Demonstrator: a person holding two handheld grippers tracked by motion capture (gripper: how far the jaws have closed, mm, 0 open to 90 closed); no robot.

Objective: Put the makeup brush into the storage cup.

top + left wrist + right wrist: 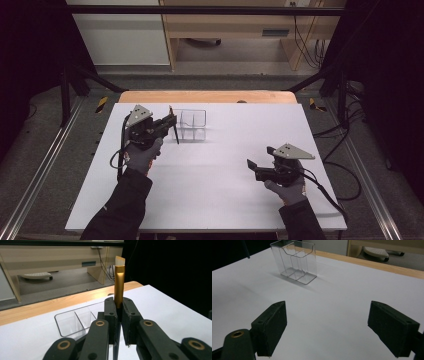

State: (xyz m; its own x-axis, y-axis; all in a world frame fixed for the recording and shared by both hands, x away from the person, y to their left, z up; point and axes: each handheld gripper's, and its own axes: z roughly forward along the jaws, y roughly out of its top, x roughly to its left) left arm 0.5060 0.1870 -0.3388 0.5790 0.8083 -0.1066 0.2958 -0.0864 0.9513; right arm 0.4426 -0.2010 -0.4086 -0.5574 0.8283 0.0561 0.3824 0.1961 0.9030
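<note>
I hold brush (119, 282) clamped in left gripper (119, 305) jaws | right gripper (329, 327) jaws apart, idle | clear organizer (294, 261) looks empty, drop-in pending, I judge

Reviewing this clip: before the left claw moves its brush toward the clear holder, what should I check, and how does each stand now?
1. Left claw grips the makeup brush: ok, jaws closed on its gold handle.
2. Brush upright in the grip: ok in the left gripper view, bristle end up.
3. Clear divided holder standing with open top: ok.
4. Holder compartments free: ok, nothing seen inside.
5. Right claw out of the path: ok, open, well apart from the holder.
6. Brush's lower tip clear of the white table: cannot tell.
</note>
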